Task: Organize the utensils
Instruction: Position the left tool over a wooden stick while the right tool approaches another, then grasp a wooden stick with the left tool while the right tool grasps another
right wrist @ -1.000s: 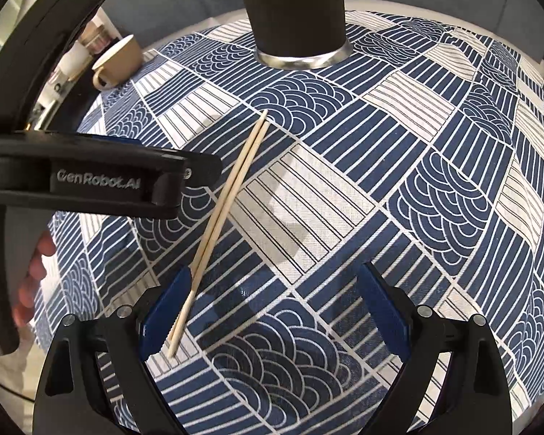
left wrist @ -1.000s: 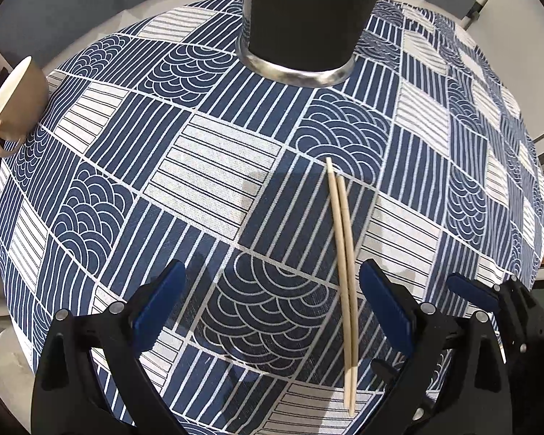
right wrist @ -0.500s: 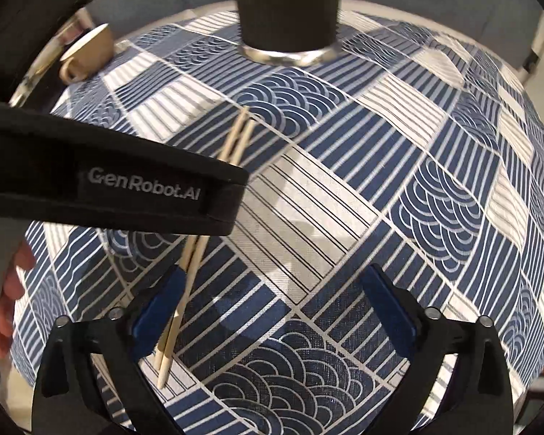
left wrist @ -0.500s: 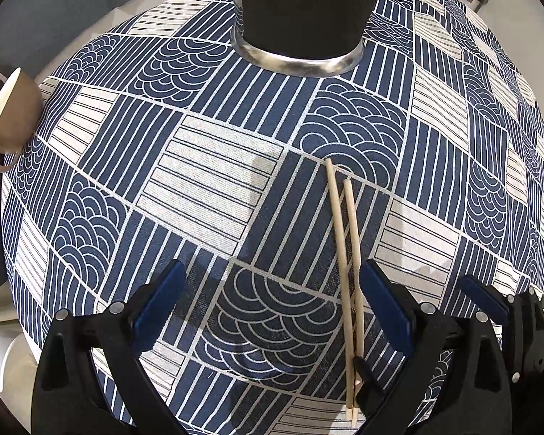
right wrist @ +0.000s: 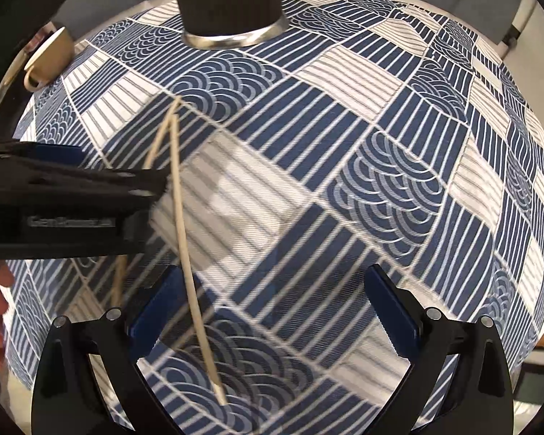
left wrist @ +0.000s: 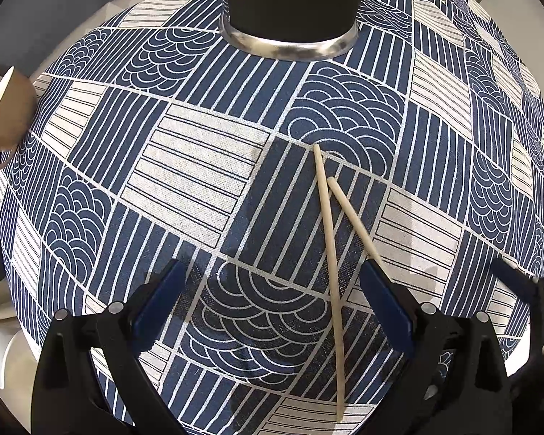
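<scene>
Two pale wooden chopsticks lie on the blue patterned cloth, splayed in a narrow V. One chopstick (left wrist: 328, 275) runs between the fingers of my left gripper (left wrist: 270, 272), which is open, close to its right finger. The other chopstick (left wrist: 353, 217) slips behind that right finger. In the right wrist view this second chopstick (right wrist: 186, 253) lies between the wide-apart fingers of my right gripper (right wrist: 272, 275), near the left pad and not pinched. The first chopstick (right wrist: 156, 145) passes under the left gripper's body (right wrist: 72, 199). A dark utensil holder (left wrist: 290, 7) (right wrist: 228, 3) with a metal base stands at the far side.
A beige cup (left wrist: 3, 116) (right wrist: 50, 58) sits at the cloth's far left edge. The patterned tablecloth (left wrist: 199, 181) covers a round table whose rim curves close on all sides. A person's fingers (right wrist: 0, 304) show at the left of the right wrist view.
The chopsticks lay side by side and now splay apart. The left gripper has come lower and closer over them. One chopstick's near end has swung in between the right gripper's fingers.
</scene>
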The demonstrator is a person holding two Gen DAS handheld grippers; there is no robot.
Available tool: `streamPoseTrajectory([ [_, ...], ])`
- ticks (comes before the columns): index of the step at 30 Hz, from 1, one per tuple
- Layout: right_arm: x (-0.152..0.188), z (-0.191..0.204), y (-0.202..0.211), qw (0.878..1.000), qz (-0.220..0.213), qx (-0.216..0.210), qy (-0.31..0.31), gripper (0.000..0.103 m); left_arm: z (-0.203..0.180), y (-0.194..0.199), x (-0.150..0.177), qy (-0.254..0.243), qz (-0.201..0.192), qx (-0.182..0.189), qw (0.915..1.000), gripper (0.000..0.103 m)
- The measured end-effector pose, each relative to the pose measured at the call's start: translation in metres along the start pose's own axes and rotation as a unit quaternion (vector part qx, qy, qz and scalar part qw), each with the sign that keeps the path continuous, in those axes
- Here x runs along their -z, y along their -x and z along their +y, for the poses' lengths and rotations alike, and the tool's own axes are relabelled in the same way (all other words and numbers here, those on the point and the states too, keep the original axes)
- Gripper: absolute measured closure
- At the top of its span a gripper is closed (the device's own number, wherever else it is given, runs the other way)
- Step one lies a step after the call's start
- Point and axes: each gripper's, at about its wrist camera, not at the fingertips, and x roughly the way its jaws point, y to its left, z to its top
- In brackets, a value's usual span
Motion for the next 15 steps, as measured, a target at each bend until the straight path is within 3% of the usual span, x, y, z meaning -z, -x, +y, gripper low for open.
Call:
streamPoseTrajectory([
  [8, -0.012, -0.033, -0.004, 0.999, 0.000, -0.014, 0.050, 0.008, 0.010, -0.003, 0.002, 0.020, 0.005, -0.005, 0.9998, 0.005],
  [15, -0.048, -0.038, -0.017, 0.995, 0.007, -0.029, 0.091, 0.007, 0.011, -0.005, 0.001, 0.035, 0.018, -0.004, 0.9992, 0.005],
])
